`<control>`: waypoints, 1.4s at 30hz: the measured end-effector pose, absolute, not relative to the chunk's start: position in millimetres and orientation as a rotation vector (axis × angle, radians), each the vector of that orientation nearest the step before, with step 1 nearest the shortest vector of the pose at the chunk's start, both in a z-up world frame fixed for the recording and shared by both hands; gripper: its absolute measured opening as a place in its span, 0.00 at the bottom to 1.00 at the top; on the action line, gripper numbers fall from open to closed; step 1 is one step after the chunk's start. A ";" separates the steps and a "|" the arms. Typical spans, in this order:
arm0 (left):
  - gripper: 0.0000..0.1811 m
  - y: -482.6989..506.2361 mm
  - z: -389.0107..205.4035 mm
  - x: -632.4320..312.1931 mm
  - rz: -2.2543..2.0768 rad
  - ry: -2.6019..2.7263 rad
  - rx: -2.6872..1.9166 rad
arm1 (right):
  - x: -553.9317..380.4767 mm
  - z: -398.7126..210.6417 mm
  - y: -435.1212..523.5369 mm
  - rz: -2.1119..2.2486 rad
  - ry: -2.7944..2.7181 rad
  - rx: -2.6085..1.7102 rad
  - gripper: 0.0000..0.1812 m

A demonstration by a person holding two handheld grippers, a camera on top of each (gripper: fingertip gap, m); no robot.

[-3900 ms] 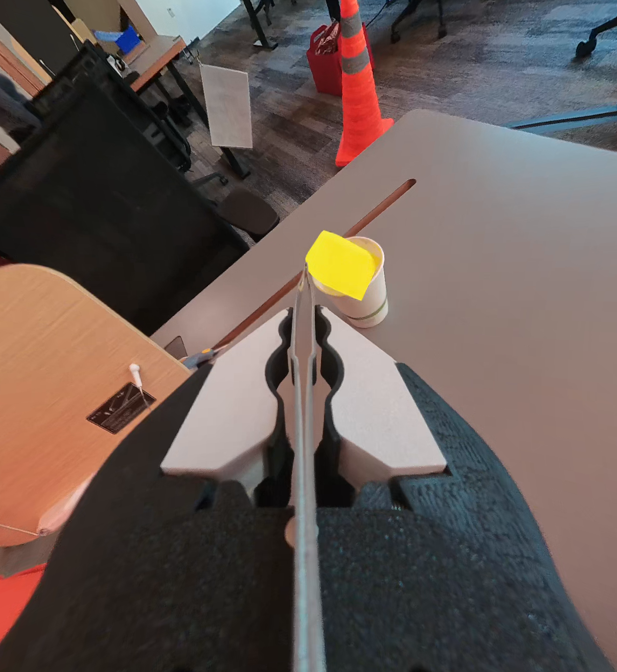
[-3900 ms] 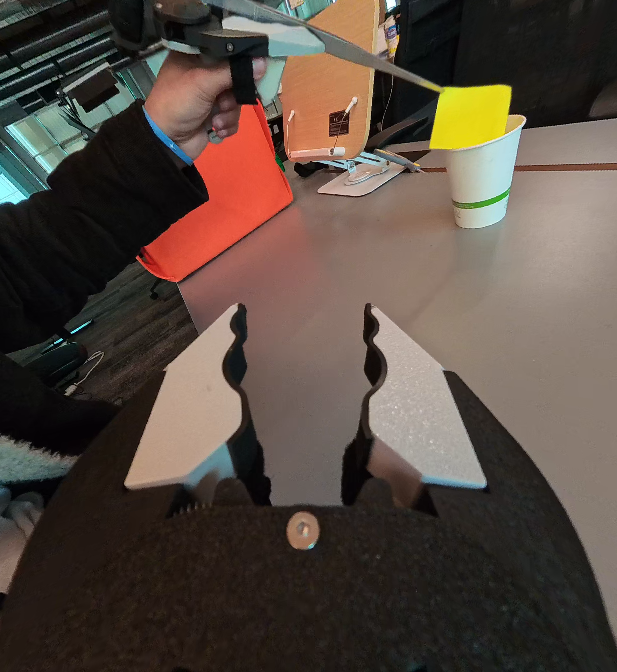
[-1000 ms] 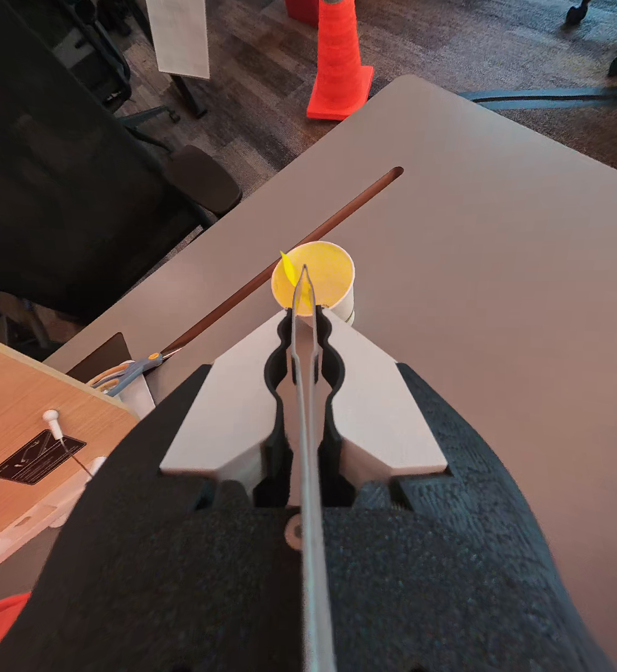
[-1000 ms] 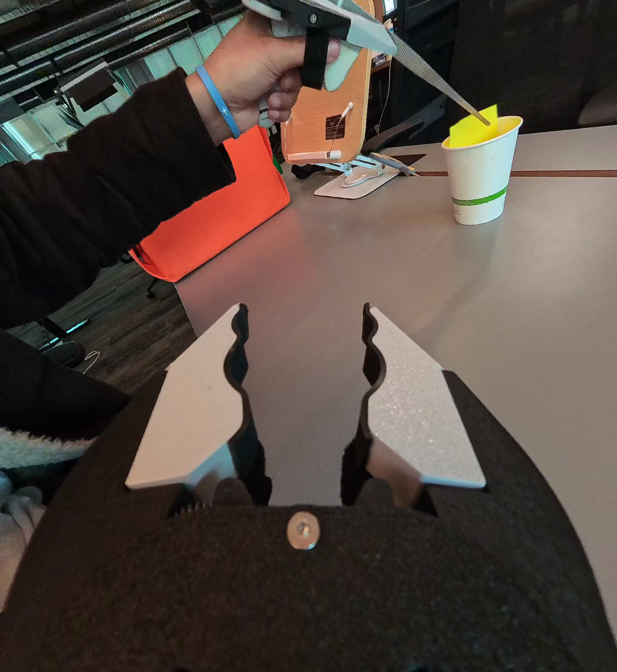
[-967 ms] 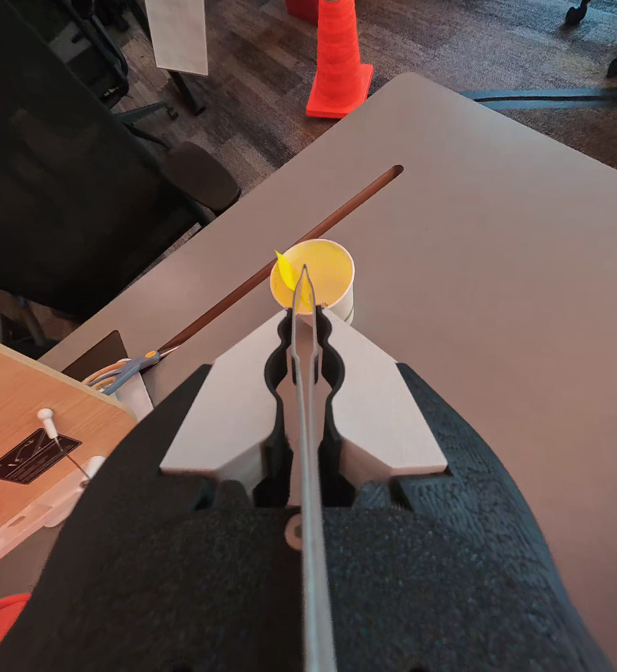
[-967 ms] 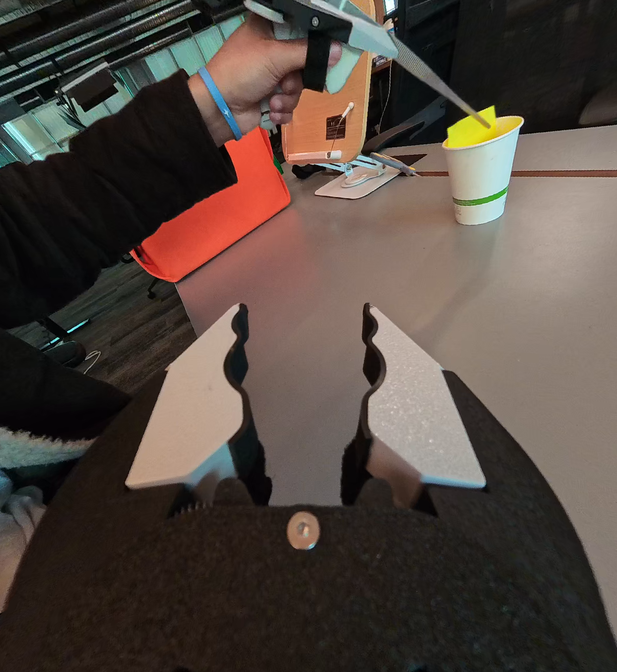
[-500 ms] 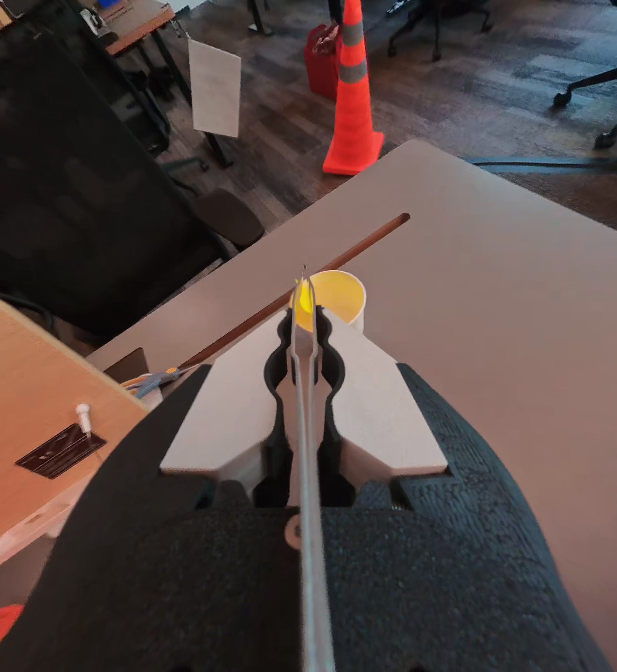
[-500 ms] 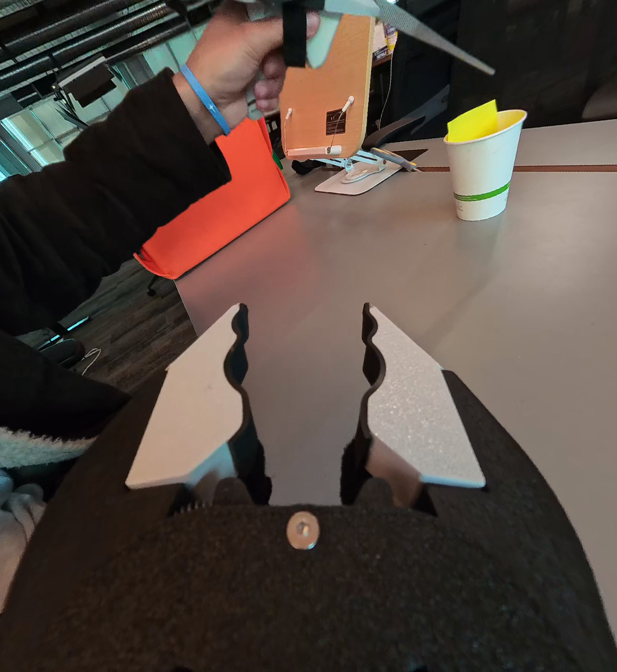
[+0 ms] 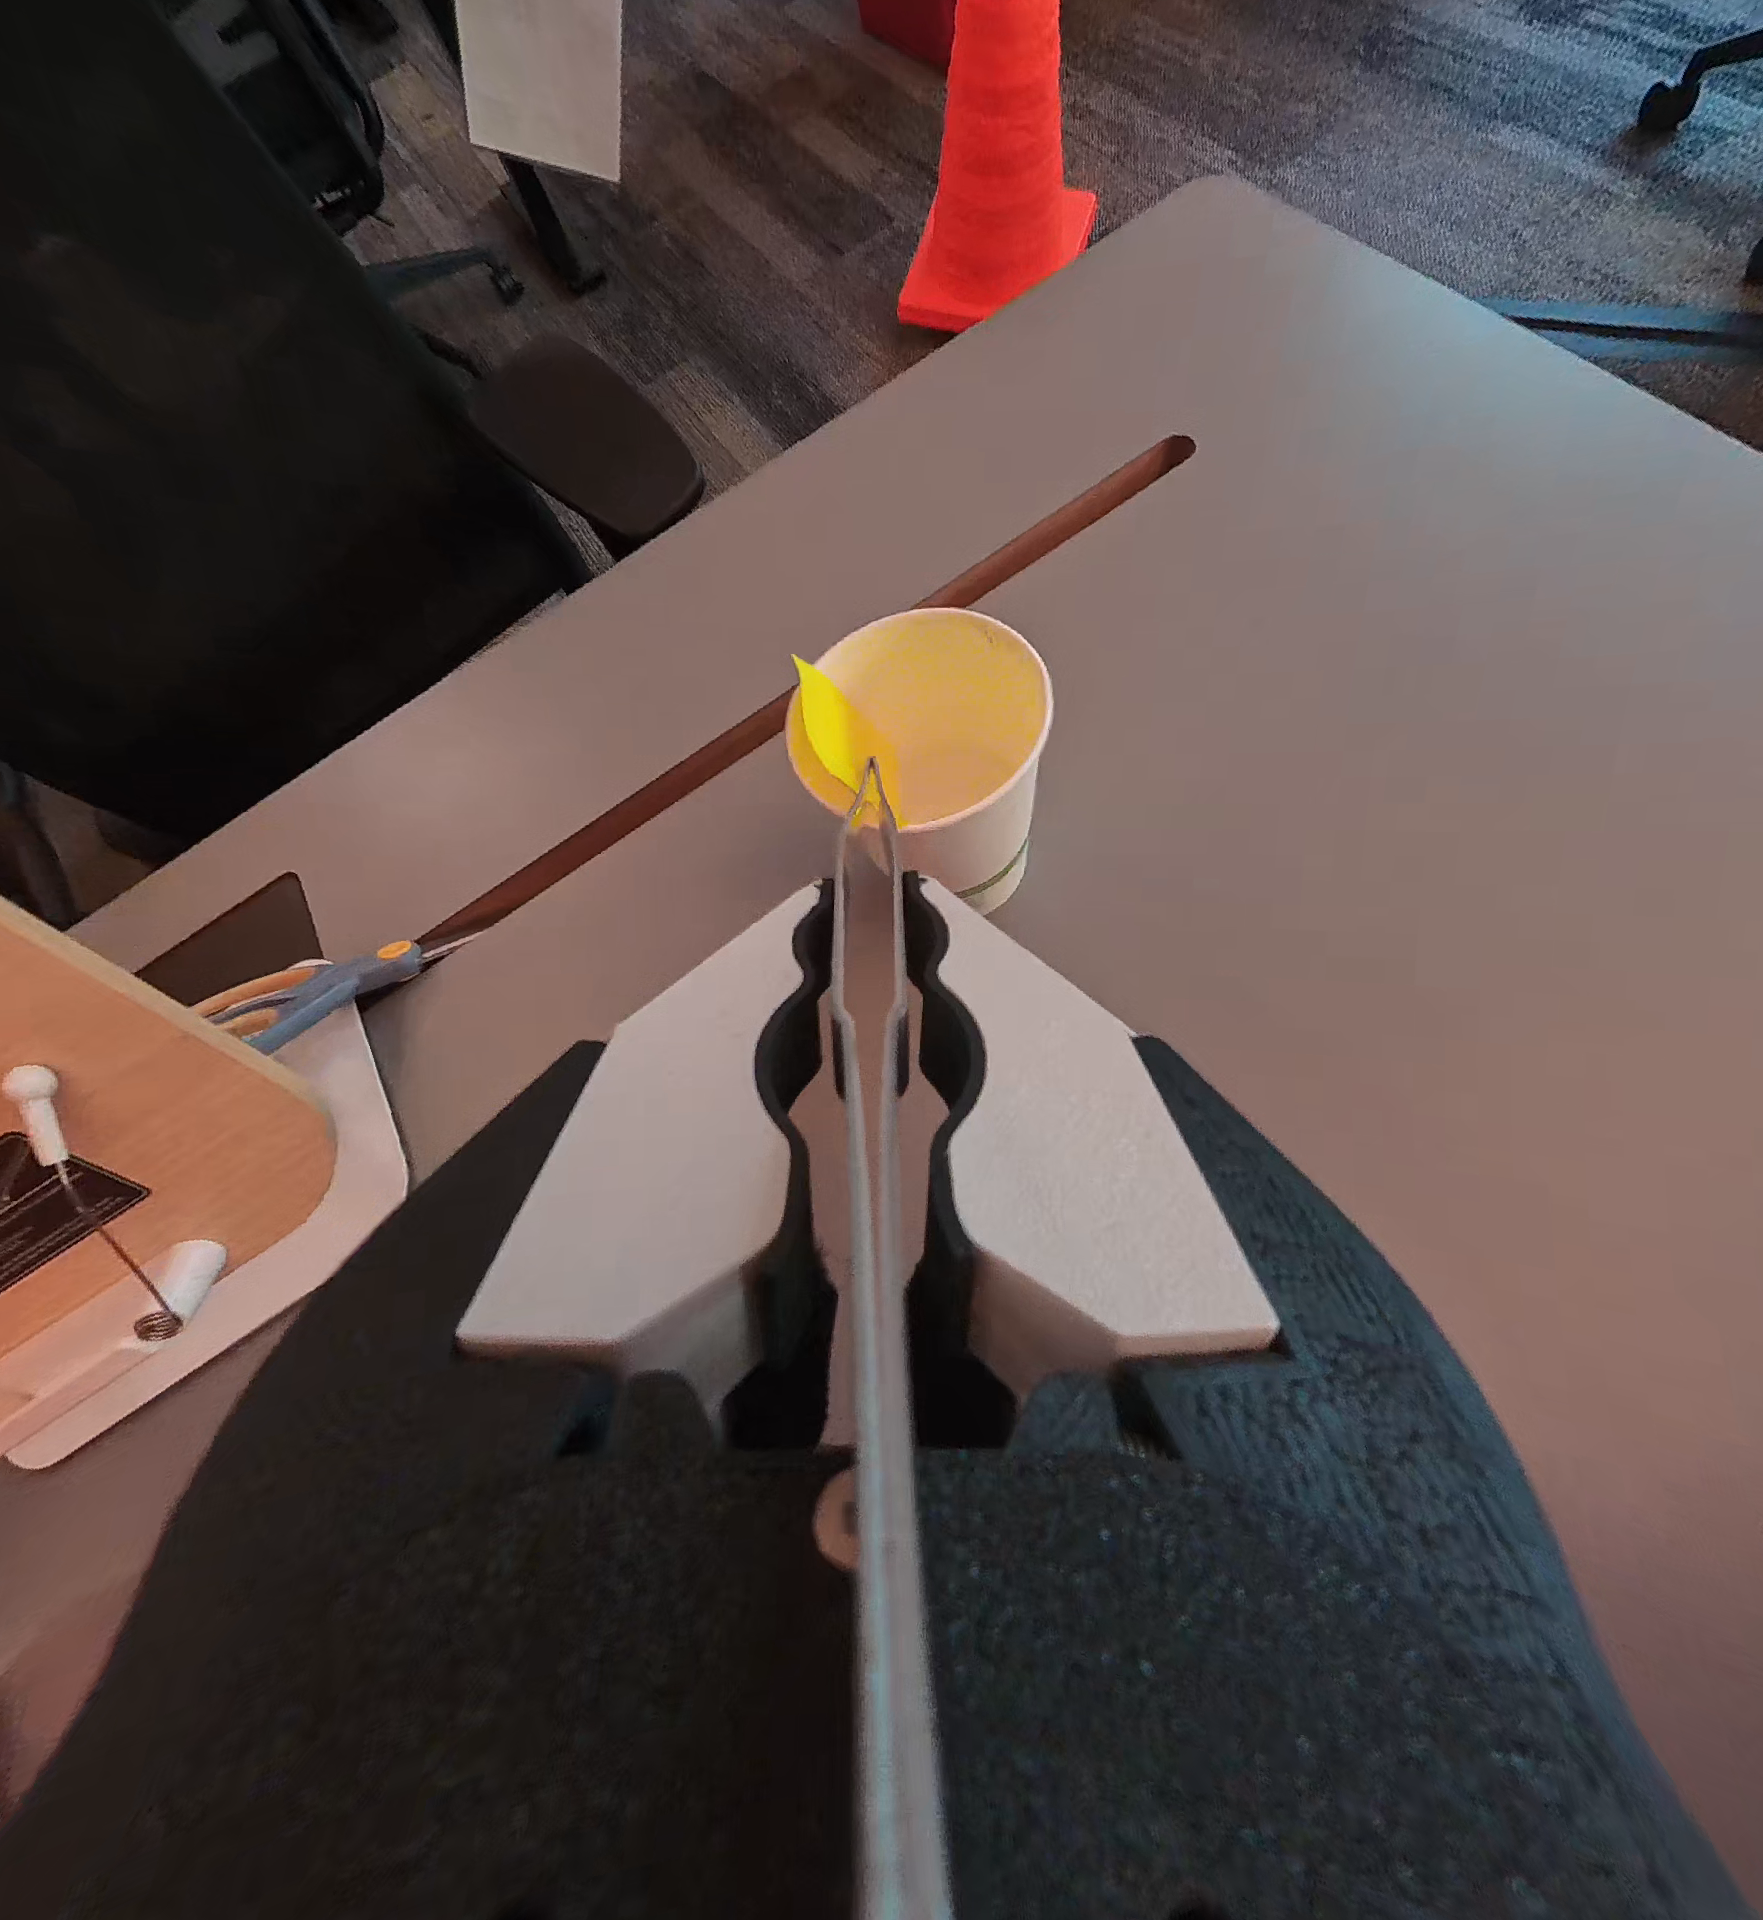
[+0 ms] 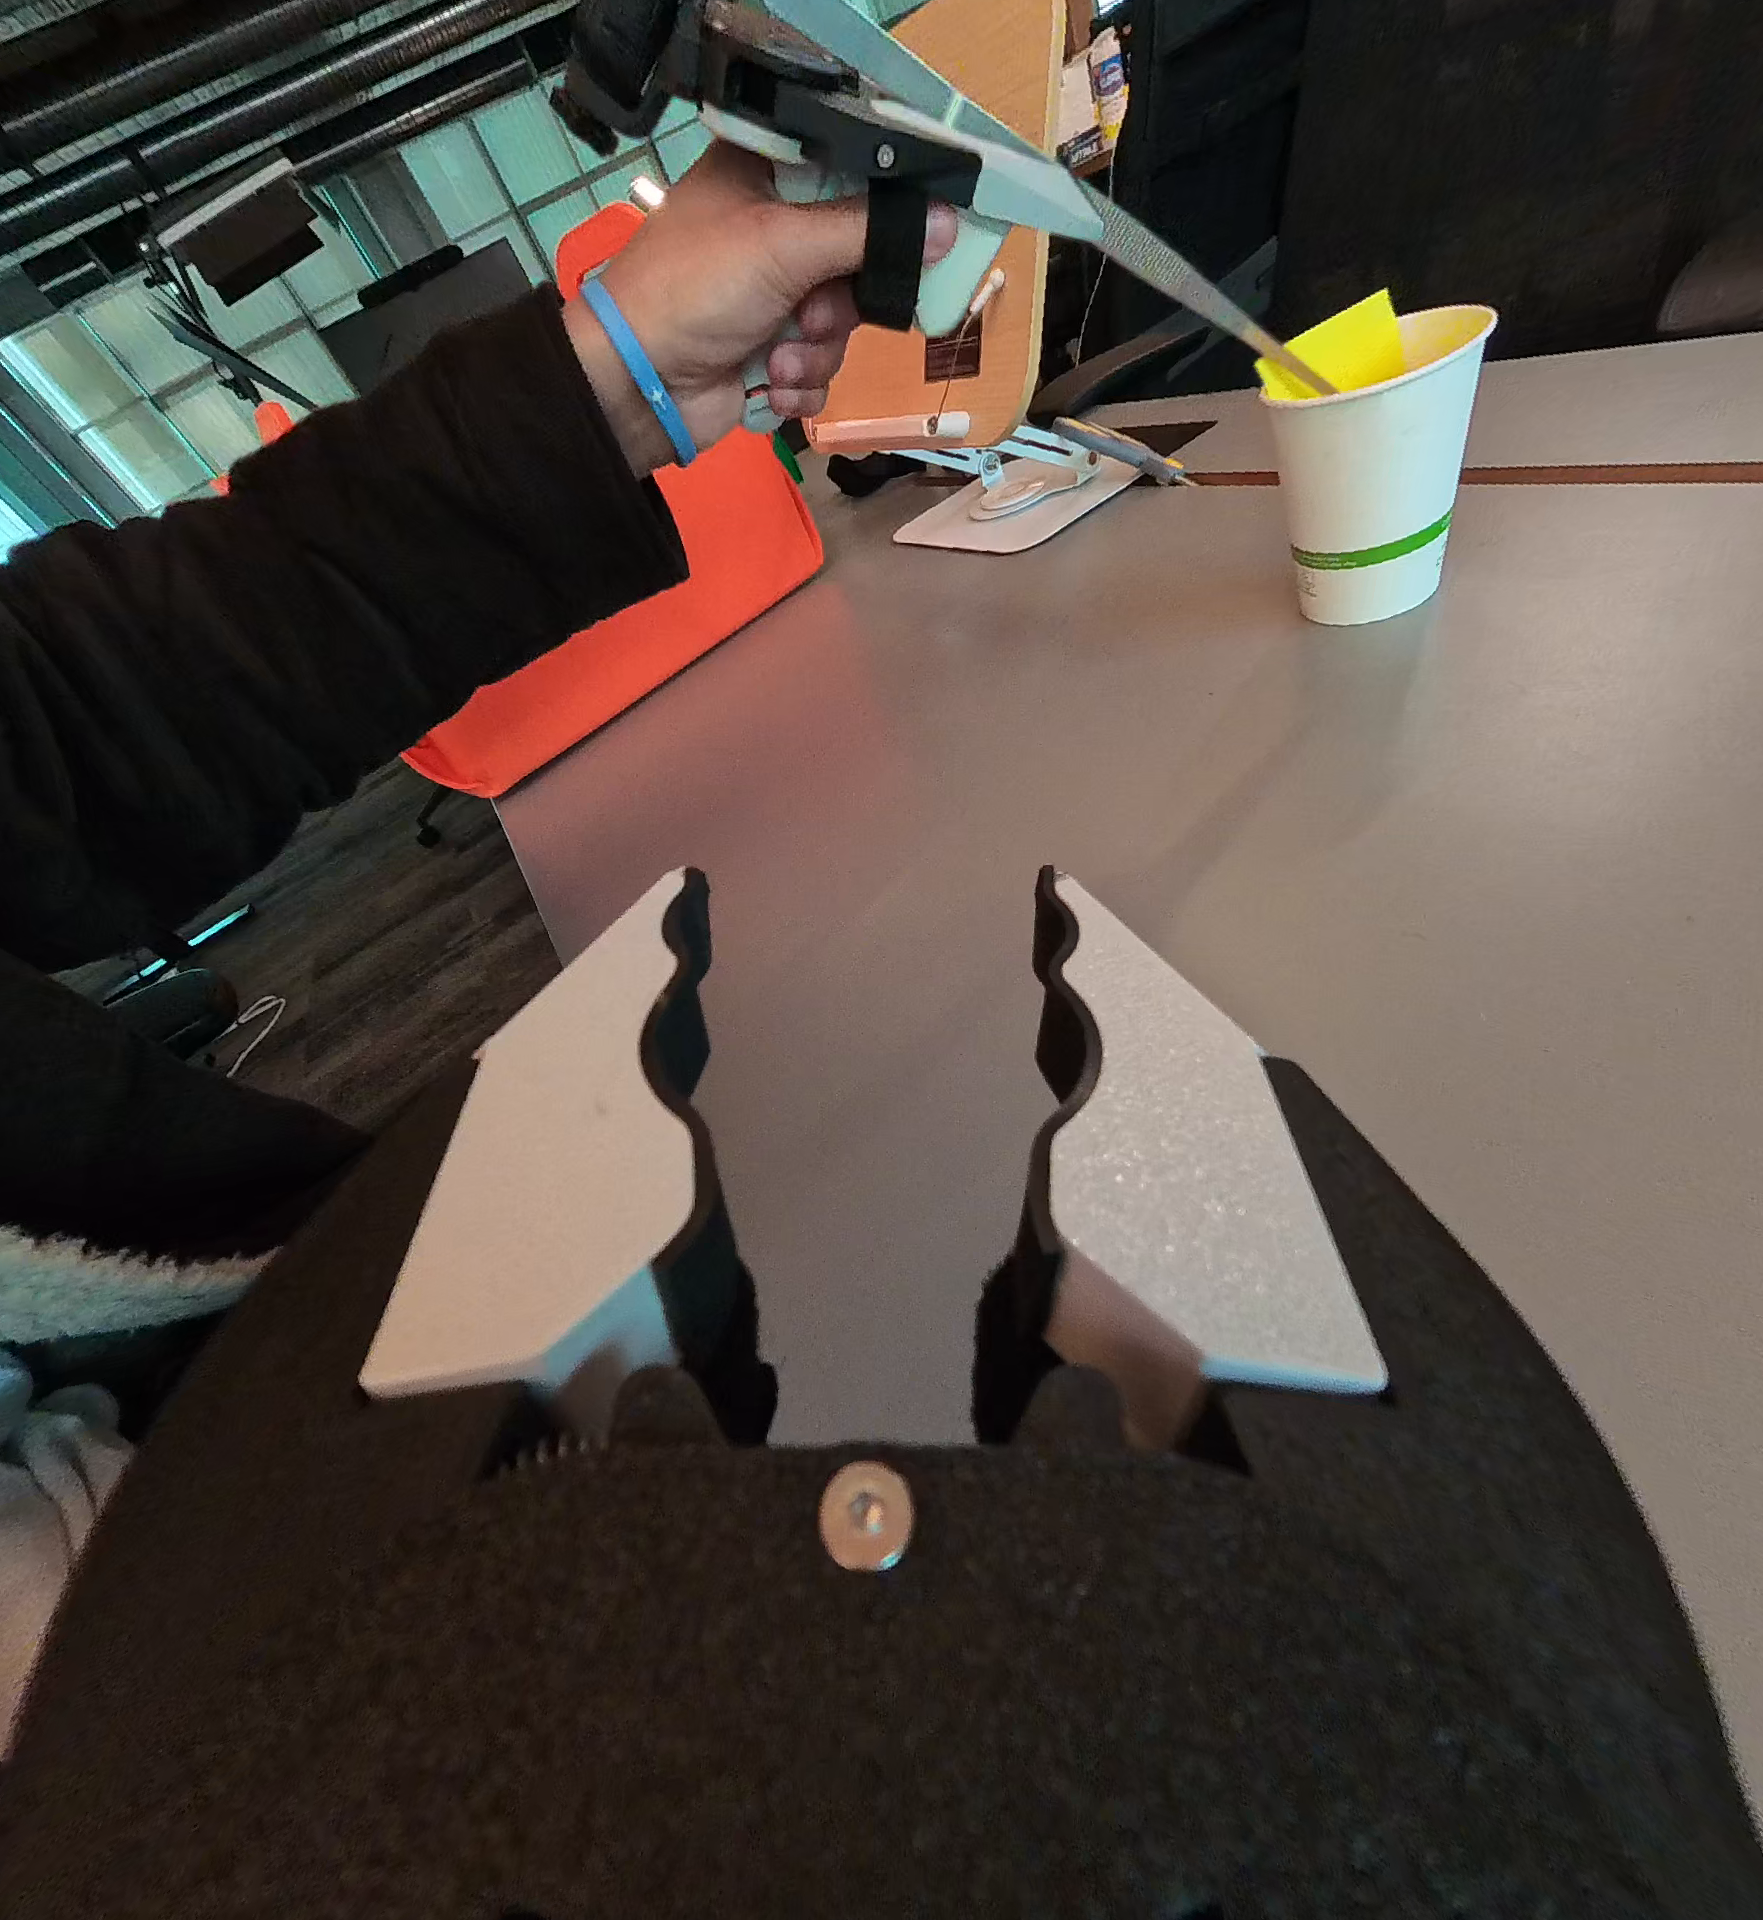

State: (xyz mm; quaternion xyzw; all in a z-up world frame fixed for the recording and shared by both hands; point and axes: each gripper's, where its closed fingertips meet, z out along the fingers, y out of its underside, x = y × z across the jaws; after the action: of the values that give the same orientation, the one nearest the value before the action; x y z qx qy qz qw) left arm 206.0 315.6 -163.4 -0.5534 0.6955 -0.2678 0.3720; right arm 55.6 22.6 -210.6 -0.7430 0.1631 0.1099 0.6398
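Observation:
My left gripper (image 9: 869, 891) is shut on a pair of metal tweezers (image 9: 877, 1143) that stick out forward. The tweezer tips reach down at the near rim of a white paper cup (image 9: 986, 847) and meet a yellow sticky note (image 9: 830, 727) that stands inside it against the left wall. I cannot tell whether the tips pinch the note. In the right wrist view a hand holds the left gripper (image 10: 1022, 192) with the tweezers (image 10: 1189, 296) angled down into the cup (image 10: 1376, 499) beside the note (image 10: 1344, 338). My right gripper (image 10: 872, 883) is open and empty, low over the table's near part.
The grey table (image 9: 1428, 831) has a long brown slot (image 9: 648, 790) behind the cup. A wooden board on a white stand (image 9: 77, 1143) and scissors (image 9: 316, 997) are at the left. A black chair (image 9: 181, 468) and an orange cone (image 9: 996, 177) stand beyond the table. An orange bag (image 10: 648, 623) hangs at the table's left end. The left gripper's tips are roughly 35 cm from the right gripper's.
The note went from held above the cup to standing inside it. Half a second ago the tweezers were lifted clear; now their tips are back down at the note. The right gripper has not moved.

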 end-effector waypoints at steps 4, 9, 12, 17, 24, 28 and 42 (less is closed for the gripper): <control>0.06 312.2 -141.4 202.5 -0.726 1.734 -1.369 | 55.5 -210.6 22.7 0.251 0.371 -1.696 0.34; 0.06 323.6 -130.0 200.1 -0.696 1.700 -1.370 | 54.1 -210.5 23.2 0.254 0.365 -1.698 0.34; 0.07 323.0 -140.2 200.3 -0.693 1.718 -1.386 | 54.7 -209.9 22.8 0.251 0.367 -1.697 0.34; 0.06 317.3 -165.1 203.4 -0.693 1.756 -1.422 | 54.2 -210.5 22.9 0.255 0.368 -1.698 0.34; 0.07 314.7 -138.3 205.2 -0.749 1.698 -1.371 | 54.9 -210.4 22.6 0.258 0.371 -1.697 0.34; 0.07 304.7 -135.5 205.6 -0.776 1.723 -1.355 | 54.4 -210.5 23.0 0.258 0.368 -1.699 0.34; 0.07 290.2 -148.8 214.7 -0.763 1.785 -1.319 | 54.5 -210.9 22.5 0.256 0.366 -1.703 0.34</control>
State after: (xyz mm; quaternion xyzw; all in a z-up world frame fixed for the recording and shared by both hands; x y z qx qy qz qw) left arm 214.7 290.2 -148.8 -0.5183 0.7012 -0.2997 0.3870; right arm 54.5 22.5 -210.9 -0.7455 0.1604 0.1121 0.6371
